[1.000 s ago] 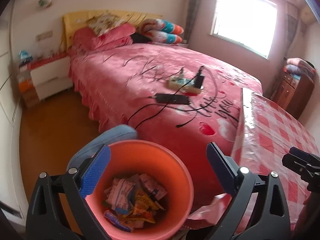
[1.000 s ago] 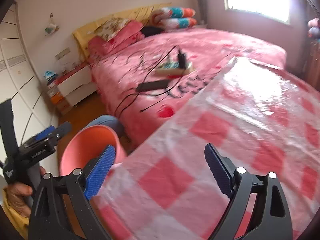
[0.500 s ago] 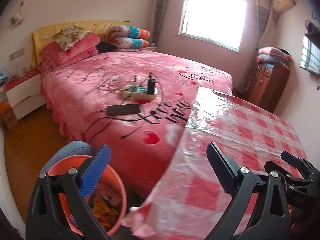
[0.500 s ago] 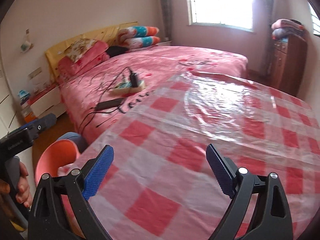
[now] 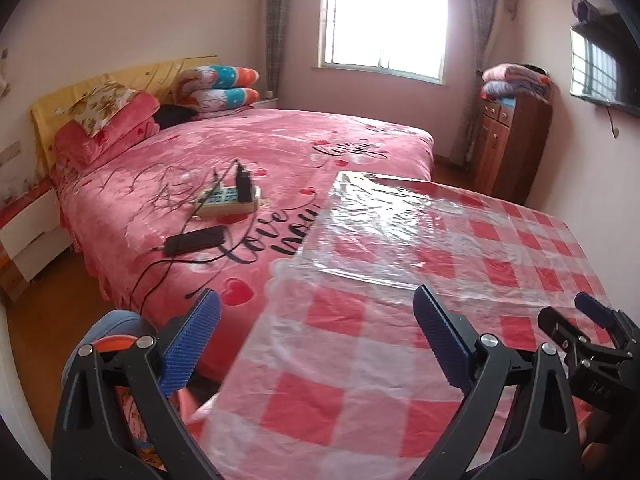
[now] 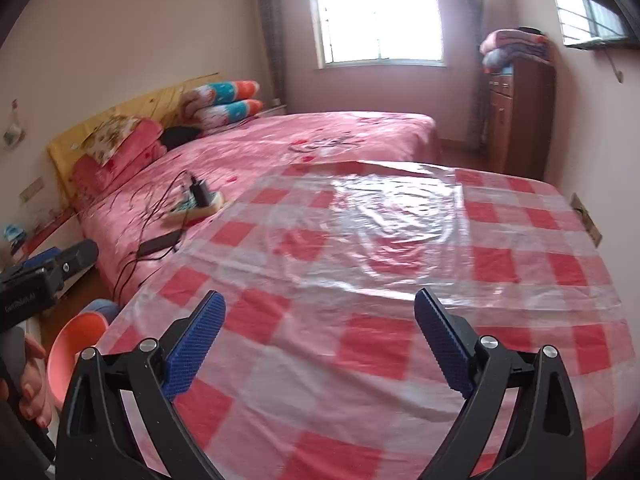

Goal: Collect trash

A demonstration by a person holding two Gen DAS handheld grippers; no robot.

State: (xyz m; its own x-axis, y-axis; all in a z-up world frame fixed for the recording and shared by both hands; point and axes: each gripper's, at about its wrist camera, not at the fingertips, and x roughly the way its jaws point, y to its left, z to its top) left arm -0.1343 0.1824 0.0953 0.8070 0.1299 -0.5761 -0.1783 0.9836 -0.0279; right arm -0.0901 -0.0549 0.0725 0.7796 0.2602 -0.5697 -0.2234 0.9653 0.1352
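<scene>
An orange trash bucket [image 6: 74,346] stands on the floor at the table's left corner. In the left wrist view only its rim [image 5: 116,342] shows behind my left finger, with wrappers inside low down. My left gripper [image 5: 316,340] is open and empty, over the table's near left edge. My right gripper [image 6: 316,340] is open and empty, above the red-and-white checked tablecloth [image 6: 360,272]. No trash shows on the table. The right gripper also shows at the right edge of the left wrist view [image 5: 588,340].
A pink bed [image 5: 240,168] lies left of the table, with a power strip [image 5: 230,202], a black phone [image 5: 194,240] and cables on it. A wooden cabinet [image 5: 512,140] stands at the far right by the wall. A white nightstand [image 5: 28,232] is at the far left.
Both grippers have swung up and right, from over the bucket and table corner to facing across the table. The bucket has dropped to the lower left of both views.
</scene>
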